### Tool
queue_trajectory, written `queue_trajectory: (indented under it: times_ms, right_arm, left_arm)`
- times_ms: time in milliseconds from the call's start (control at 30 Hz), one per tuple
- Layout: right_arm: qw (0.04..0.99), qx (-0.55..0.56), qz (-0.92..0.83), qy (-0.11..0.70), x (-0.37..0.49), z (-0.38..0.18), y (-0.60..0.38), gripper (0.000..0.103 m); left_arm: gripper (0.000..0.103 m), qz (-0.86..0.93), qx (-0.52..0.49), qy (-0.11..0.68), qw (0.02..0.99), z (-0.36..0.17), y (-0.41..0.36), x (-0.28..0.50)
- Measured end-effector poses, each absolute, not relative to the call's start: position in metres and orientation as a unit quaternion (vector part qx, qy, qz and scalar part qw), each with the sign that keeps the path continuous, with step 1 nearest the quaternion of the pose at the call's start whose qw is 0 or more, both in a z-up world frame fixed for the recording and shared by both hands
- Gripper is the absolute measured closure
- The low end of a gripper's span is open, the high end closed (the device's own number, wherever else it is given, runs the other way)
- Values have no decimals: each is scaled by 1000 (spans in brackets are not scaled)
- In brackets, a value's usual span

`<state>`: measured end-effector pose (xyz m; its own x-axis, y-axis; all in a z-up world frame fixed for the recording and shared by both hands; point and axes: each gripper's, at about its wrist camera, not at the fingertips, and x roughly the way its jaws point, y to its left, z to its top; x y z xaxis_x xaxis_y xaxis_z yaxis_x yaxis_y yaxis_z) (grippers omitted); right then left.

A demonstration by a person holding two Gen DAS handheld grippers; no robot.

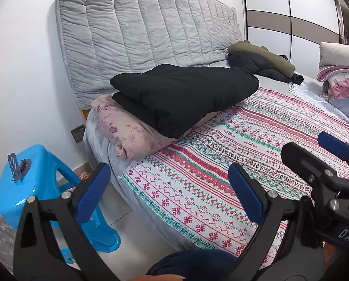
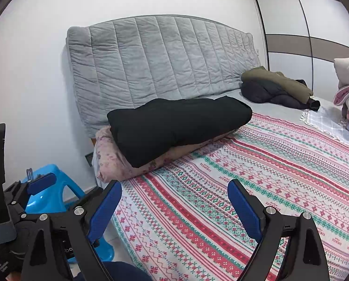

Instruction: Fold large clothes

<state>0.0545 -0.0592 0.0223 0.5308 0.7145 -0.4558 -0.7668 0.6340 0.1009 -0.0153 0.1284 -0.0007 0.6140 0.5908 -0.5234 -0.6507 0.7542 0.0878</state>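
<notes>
Left wrist view: the left tool (image 1: 168, 186) hangs with blue pads apart and bare at lower centre, over the bed's (image 1: 198, 187) near left edge; the folded black coat (image 1: 186, 96) lies mid-frame on a pink bundle (image 1: 127, 133). A blue stool (image 1: 38, 178) stands lower left.

Right wrist view: the right tool (image 2: 174, 202), pads apart, faces open patterned bedspread (image 2: 279, 175); the coat (image 2: 174, 124) sits centre.
</notes>
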Motion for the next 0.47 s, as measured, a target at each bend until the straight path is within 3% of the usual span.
queue_trajectory:
  times_ms: [467]
  right_arm:
    - [873, -55, 423, 237, 57, 20, -58, 10]
  left_arm:
    - [3, 344, -59, 275, 896, -2, 129, -13]
